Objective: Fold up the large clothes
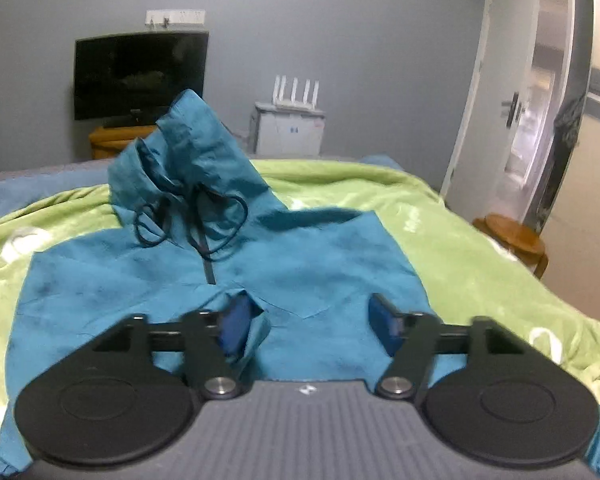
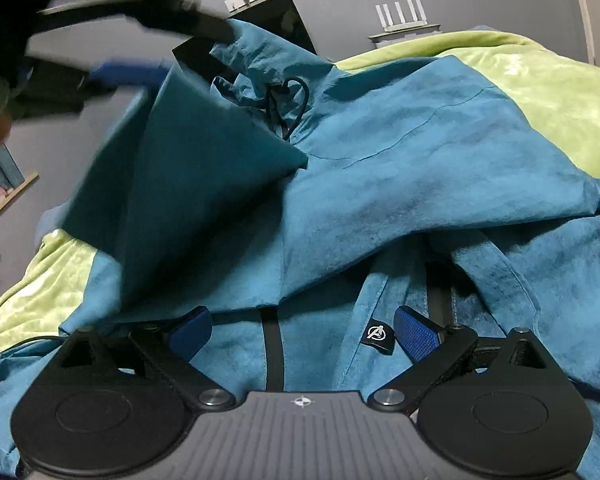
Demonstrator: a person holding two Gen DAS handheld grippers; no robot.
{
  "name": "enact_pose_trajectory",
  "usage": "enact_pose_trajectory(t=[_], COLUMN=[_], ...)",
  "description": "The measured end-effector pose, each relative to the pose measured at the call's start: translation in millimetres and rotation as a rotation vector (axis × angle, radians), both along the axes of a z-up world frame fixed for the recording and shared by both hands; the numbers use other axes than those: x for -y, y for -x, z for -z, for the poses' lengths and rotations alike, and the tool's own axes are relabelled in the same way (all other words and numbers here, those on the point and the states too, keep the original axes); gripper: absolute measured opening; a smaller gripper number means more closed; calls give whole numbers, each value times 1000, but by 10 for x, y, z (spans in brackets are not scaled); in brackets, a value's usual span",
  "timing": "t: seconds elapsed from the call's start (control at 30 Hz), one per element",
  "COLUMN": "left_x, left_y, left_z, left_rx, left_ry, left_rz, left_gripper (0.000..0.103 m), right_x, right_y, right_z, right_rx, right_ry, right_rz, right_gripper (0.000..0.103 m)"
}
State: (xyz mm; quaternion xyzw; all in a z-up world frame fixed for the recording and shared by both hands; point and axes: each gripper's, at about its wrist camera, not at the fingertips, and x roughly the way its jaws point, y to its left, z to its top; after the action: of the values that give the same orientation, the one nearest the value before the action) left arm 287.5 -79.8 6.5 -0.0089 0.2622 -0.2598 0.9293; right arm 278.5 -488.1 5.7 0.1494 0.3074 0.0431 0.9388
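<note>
1. Folding job seems partway in: the jacket point(image 1: 300, 264) lies front-up on the bed point(image 1: 480, 248), filling the middle of the left view, hood point(image 1: 188, 152) standing up at 11 o'clock with its cord point(image 1: 204, 224) looped just below.

2. Left claw point(image 1: 304, 320) is spread apart, nothing pinched. A fold of cloth bunches against the pad point(image 1: 236, 328) at 9 o'clock, but the other pad sits clear of the fabric, so no grip. My guess is it's lining up over the chest for the next grab.

3. Right claw point(image 2: 300, 336) is also apart, hovering low over the jacket's lower front with the little logo tag point(image 2: 378, 336) just beside its 3 o'clock pad. Whether either pad touches the cloth, I can't tell. Reads to me like it's parked there to keep the hem area handy while the other hand works.

4. In the right view a panel of jacket stands lifted at 10 o'clock, with the blurred left claw up at 11 right by it. Looks like a side fold in progress, though the blur hides any contact.

5. Surroundings in the left view: TV point(image 1: 140, 74) at 11 o'clock, a white cabinet point(image 1: 288, 128) with a router point(image 1: 296, 90) at 12, door point(image 1: 496, 92) at 2, wooden stool point(image 1: 516, 236) at 3. None of it crowds the bed.

6. The real nuisances, I reckon, are the upright hood and loose cord, plus the soft green blanket point(image 1: 452, 216) that could drag along with the fabric.
</note>
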Motion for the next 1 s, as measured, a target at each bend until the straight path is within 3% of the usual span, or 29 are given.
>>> enact_pose_trajectory(t=[0.13, 0.3, 0.53, 0.6, 0.67, 0.73, 0.87, 0.9, 0.93, 1.0], left_x=[-527, -1670, -3076, -3370, -3599, -3728, -3686, -3661, -3640, -3621], left_y=[33, -35, 63, 140, 160, 184, 76, 42, 66, 90], left_z=[-65, -57, 454, 664, 810, 853, 1040, 1086, 1057, 1047], left_rx=[33, -41, -150, -175, -213, -192, -221, -233, -233, -219], left_ry=[-35, -90, -162, -149, -43, 56, 79, 69, 64, 62], left_rz=[-100, -301, -418, -434, -435, -415, -414, -408, -403, -396], left_gripper=[82, 83, 83, 83, 83, 83, 83, 83, 83, 83], right_x=[-55, -175, -678, -893, -1112, -1314, -1489, -1508, -1516, -1471], right_y=[-14, 64, 177, 207, 262, 276, 125, 100, 81, 55], right_z=[-32, -170, -249, -240, -198, -108, 57, 79, 86, 27], right_rx=[33, 167, 285, 299, 328, 326, 213, 203, 188, 188], right_ry=[35, 134, 410, 495, 602, 742, 898, 920, 932, 871], right_rz=[-21, -93, -282, -374, -453, -492, -534, -544, -550, -520], right_gripper=[97, 95, 85, 84, 83, 80, 73, 62, 38, 1])
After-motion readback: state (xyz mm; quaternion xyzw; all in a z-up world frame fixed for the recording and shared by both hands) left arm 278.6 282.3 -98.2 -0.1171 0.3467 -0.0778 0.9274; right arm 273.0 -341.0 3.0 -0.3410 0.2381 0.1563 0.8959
